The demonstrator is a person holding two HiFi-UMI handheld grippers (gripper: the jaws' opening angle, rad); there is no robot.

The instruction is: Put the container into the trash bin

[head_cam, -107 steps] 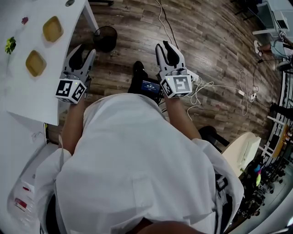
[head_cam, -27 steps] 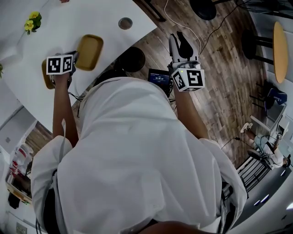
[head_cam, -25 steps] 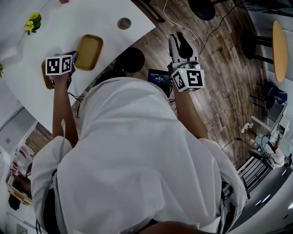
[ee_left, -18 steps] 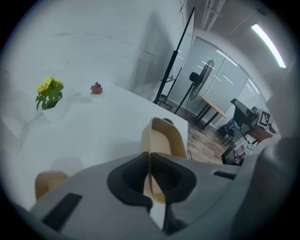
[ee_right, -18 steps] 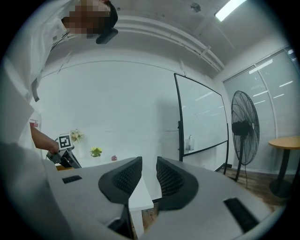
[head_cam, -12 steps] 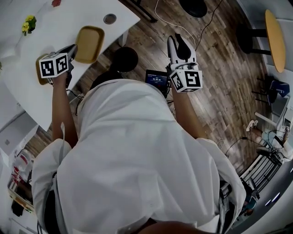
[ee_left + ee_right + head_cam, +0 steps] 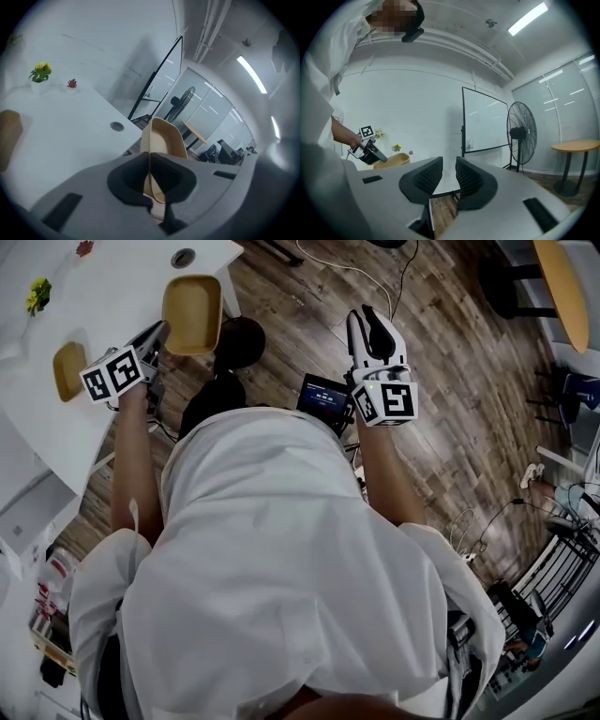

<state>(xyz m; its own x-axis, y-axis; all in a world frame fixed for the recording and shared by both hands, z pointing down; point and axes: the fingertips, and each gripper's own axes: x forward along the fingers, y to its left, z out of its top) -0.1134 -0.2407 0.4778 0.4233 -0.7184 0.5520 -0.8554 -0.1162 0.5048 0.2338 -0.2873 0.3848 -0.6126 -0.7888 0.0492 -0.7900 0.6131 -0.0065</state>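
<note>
Your L gripper (image 7: 149,159) is clamped on the thin rim of the tan container (image 7: 192,313), lifted by the counter's (image 7: 112,277) corner: prob light, stiff, slick, so grip the rim wall; R gripper (image 7: 444,176) empty, jaws narrow.

- The head view looks steeply down from above the person's (image 7: 281,568) shoulders, with the white table (image 7: 103,277) at upper left.
- The left gripper view rides close above the table's edge, facing along it.
- The right gripper view faces level from the table's right.
- All three share the container (image 7: 192,310).
</note>
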